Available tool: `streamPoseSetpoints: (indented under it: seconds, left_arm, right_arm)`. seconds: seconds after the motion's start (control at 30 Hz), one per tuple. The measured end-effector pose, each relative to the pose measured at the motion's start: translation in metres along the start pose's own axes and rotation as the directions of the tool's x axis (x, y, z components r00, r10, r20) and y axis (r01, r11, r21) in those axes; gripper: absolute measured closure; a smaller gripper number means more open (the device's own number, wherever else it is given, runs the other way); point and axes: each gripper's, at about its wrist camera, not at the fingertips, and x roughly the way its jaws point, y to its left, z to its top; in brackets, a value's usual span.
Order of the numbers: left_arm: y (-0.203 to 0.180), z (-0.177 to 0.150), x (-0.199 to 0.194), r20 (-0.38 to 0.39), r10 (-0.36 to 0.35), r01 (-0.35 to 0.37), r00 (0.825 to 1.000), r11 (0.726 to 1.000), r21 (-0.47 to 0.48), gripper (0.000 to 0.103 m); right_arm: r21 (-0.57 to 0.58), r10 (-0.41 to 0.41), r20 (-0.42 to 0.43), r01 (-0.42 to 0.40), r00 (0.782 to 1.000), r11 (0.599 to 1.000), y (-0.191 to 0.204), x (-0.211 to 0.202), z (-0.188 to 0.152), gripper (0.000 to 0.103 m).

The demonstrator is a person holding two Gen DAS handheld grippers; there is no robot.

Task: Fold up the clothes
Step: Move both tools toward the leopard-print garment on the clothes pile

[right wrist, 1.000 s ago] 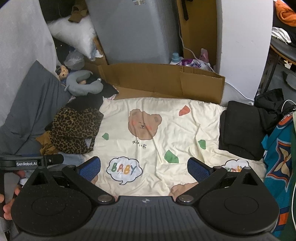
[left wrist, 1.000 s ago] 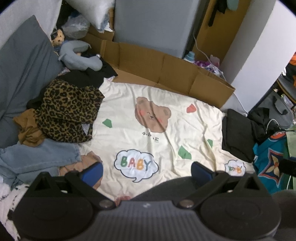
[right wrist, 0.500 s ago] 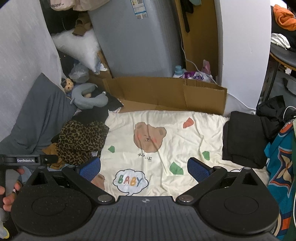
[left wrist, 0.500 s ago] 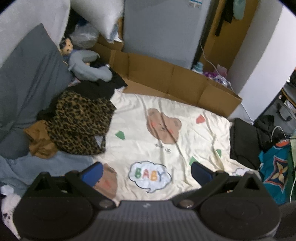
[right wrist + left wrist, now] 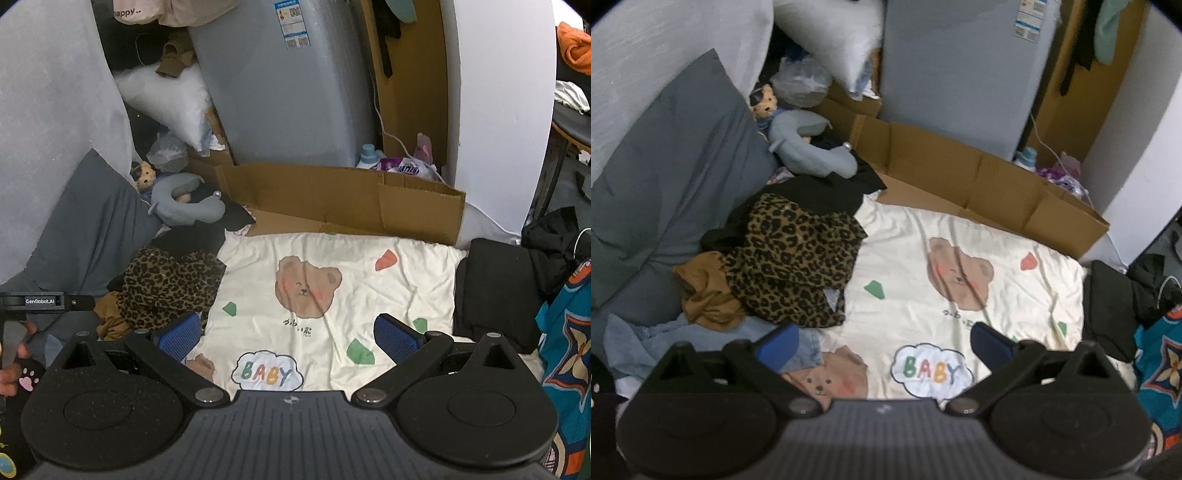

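Left claw point(image 5: 882, 341) spread, leopard garment point(image 5: 792, 258) ahead-left

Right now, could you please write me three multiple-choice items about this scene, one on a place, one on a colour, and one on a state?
1. Where does the leopard-print garment lie relative to the cream blanket?
A. at its left edge
B. at its right edge
C. on its middle

2. What colour is the folded garment at the blanket's right edge?
A. white
B. black
C. red

3. What state is the right hand-held gripper in?
A. shut on cloth
B. shut, empty
C. open, empty

Answers: 1 A, it overlaps the left side; 2 B, it is plainly black; 3 C, the blue pads stand wide apart with nothing between.
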Motion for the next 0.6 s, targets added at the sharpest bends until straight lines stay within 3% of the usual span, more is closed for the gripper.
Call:
streamPoseSetpoints:
  seconds: [0.6]
  left_arm:
    - [0.05, 0.011, 0.035, -0.014, 0.048, -0.049, 0.999, 0.998, -0.049, 0.007]
  right_arm:
    - [0.017, 0.023, -0.013, -0.022, 1.0, 1.0, 0.008, 0.046, 0.022, 0.001]
